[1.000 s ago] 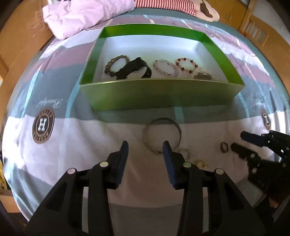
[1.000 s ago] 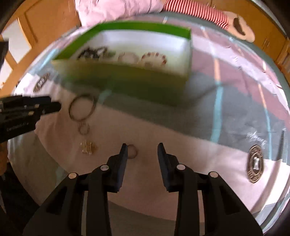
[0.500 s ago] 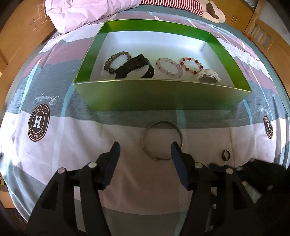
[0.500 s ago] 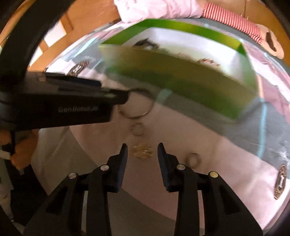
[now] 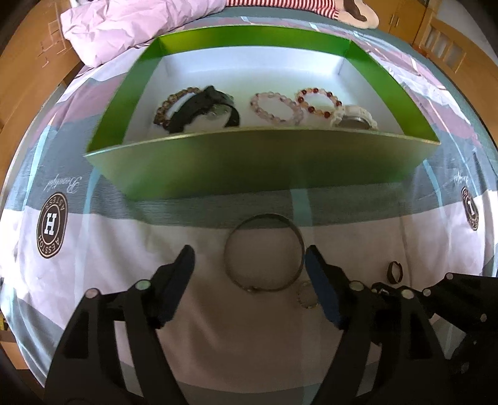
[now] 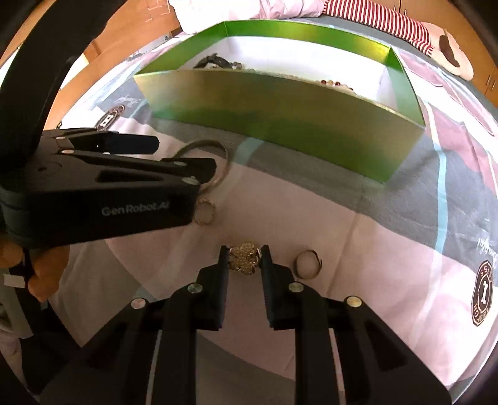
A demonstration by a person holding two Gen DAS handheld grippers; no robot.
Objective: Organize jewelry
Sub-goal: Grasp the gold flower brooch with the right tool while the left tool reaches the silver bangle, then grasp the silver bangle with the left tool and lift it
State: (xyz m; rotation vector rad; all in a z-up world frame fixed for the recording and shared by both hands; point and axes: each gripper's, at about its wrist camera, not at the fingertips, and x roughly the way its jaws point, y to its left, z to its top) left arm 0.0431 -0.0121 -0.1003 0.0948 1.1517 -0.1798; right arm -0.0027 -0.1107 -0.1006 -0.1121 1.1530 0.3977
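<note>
Bed w/ a striped grey, mauve & white sheet, round logo prints on it; lilac duvet bunched at the far end, wood furniture around.

Big green box w/ white floor sits mid-bed. Inside, left to right: brown bead bracelet overlapped by a black watch, pink bead bracelet, red & clear bead bracelet, white watch touching that last one.

On the sheet just in front of the box: metal bangle lying flat. Left gripper spread wide, one fingertip each side of the bangle, right tip at or just beside its rim, left tip apart from it. Can't tell if the tips touch the sheet.

Small beaded ring near the bangle's near edge, partly under the left gripper's right finger. Gold clover-shaped piece sits btwn the right gripper tips; gap narrow, pads at or almost on its sides, can't tell if it's actually pinched. Dark open band ring just right of that gripper, apart from it.
</note>
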